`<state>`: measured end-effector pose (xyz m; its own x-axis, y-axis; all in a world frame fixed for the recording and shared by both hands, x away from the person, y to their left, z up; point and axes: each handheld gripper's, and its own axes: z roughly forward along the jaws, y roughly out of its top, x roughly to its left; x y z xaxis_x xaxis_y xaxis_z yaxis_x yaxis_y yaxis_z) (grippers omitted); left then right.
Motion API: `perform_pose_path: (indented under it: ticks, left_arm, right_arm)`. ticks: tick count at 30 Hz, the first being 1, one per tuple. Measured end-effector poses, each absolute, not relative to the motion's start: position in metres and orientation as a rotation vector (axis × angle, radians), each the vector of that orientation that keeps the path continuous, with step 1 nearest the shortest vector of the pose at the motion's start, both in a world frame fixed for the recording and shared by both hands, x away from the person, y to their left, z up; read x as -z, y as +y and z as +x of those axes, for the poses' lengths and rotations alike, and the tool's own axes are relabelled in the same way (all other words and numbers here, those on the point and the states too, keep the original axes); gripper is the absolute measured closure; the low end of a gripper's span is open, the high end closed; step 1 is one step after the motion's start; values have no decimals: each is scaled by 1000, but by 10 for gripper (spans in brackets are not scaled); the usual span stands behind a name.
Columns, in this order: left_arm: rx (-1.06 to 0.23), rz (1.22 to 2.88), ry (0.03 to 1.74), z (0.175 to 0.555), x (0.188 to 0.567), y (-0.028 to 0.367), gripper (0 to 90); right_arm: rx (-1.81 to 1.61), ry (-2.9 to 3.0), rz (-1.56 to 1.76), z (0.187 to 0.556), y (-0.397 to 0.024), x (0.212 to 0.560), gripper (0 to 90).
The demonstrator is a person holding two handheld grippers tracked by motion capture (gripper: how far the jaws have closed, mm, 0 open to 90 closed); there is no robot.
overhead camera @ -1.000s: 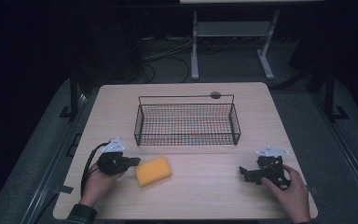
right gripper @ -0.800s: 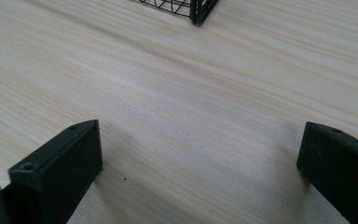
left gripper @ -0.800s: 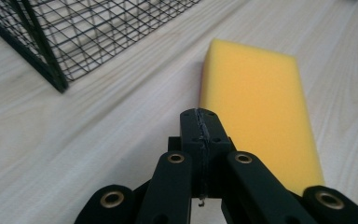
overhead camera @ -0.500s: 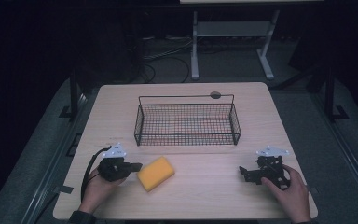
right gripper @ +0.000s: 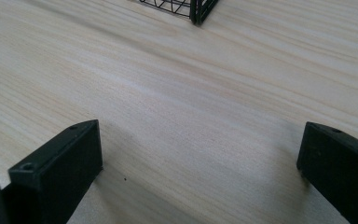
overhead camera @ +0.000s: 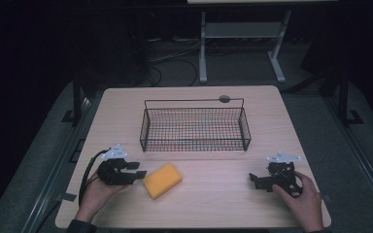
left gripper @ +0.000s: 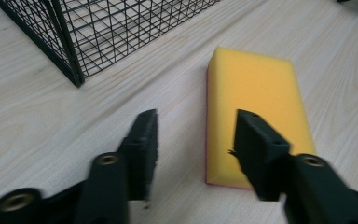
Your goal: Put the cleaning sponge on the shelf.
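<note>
Yellow rectangular foam sponge [overhead camera: 162, 180] with a thin pink underlayer: lies flat on the light wooden table [overhead camera: 209, 204], near the front edge, left of centre, just in front of the black wire-mesh basket [overhead camera: 194, 127] and apart from it. Positioned diagonally, one short end turned toward the left tool [overhead camera: 137, 173].

Left tool: jaws have just been opening and now stand partly spread, low over the table. In the left gripper view [left gripper: 196, 140], the near left corner of the sponge [left gripper: 256, 98] sits in the gap, one jaw over its top face, the other over bare wood beside it; no pad pressing on foam. Judged as either a release just made or an approach for a pinch across the short width; a slight shift toward the sponge would centre it.

Basket: open top, long side facing the sponge, a likely destination kept within short reach.

Right tool [overhead camera: 260, 180]: resting on the table at the right, well apart from the sponge. In the right gripper view [right gripper: 200, 154], jaws spread wide over bare wood, nothing between; parked clear, leaving the work to the left side.
</note>
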<state>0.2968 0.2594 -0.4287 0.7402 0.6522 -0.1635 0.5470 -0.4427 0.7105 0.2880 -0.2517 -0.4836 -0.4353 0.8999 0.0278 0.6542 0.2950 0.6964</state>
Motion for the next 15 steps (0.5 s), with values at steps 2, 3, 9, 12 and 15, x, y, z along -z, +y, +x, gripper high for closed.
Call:
perform_pose_path:
  ticks: [2, 3, 9, 12, 15]
  left_arm:
    - [-168, 2170, 905, 297, 428, 257, 414]
    - [-166, 2190, 900, 298, 425, 256, 345]
    - [-138, 2236, 913, 300, 416, 248, 185]
    - [-130, 2258, 919, 300, 414, 244, 162]
    - [-129, 2297, 933, 300, 412, 237, 108]
  right_arm:
    - [-914, 2200, 1395, 288, -252, 484, 0]
    - [-914, 2200, 1396, 288, -252, 484, 0]
    - [-914, 2200, 1396, 288, -252, 484, 0]
    - [-914, 2200, 1396, 288, -252, 484, 0]
    - [-914, 2200, 1396, 288, -252, 484, 0]
